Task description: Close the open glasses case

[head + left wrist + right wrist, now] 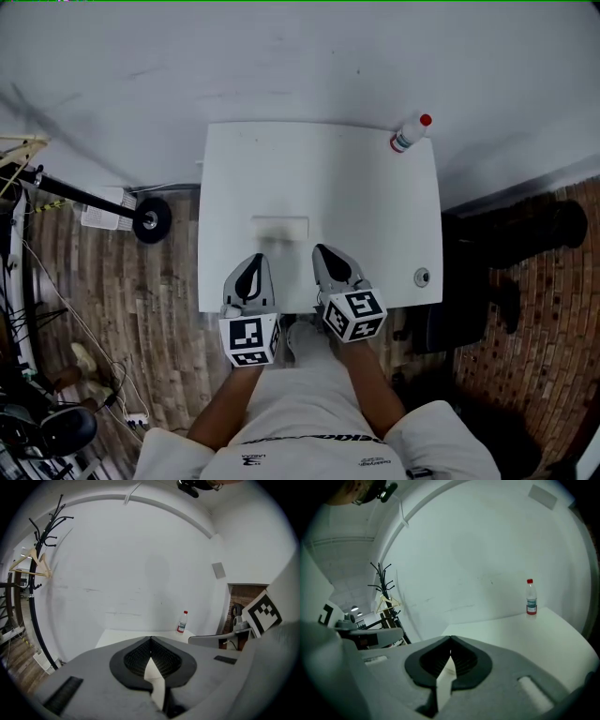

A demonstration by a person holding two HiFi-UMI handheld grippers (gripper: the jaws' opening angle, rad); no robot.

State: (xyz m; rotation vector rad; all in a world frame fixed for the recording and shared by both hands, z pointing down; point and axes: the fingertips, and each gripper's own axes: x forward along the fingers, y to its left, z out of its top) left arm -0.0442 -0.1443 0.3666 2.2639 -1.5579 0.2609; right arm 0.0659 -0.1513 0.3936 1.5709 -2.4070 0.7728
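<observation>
One white table [375, 216] pushed against a white wall [281, 56]; wood-look floor [122, 300] on its left side, brick-pattern floor [525, 328] on its right

Glasses case [279, 228]: pale flat rectangle lying mid-table, low contrast against the top. It sits just ahead of both grippers' tips, roughly between them, touching neither. Can't tell from the head view how far the lid stands open

Left gripper [258, 259]: jaws clenched tip to tip, nothing between the pads, hovering at the near table edge. Right gripper [322, 249]: same, tips pressed together and empty, just beside the left one

Other stuff:
- clear bottle [411, 132] with red cap, upright at the far right corner, well apart from the case
- small round fitting [422, 277] in the tabletop near the right edge
- black wheeled stand [141, 217] on the floor left of the table
- coat rack [40, 550] with a wooden hanger [29, 560] by the wall on the left
- dark bulky items [497, 262] on the floor right of the table

Path from either gripper to the case is bare tabletop
</observation>
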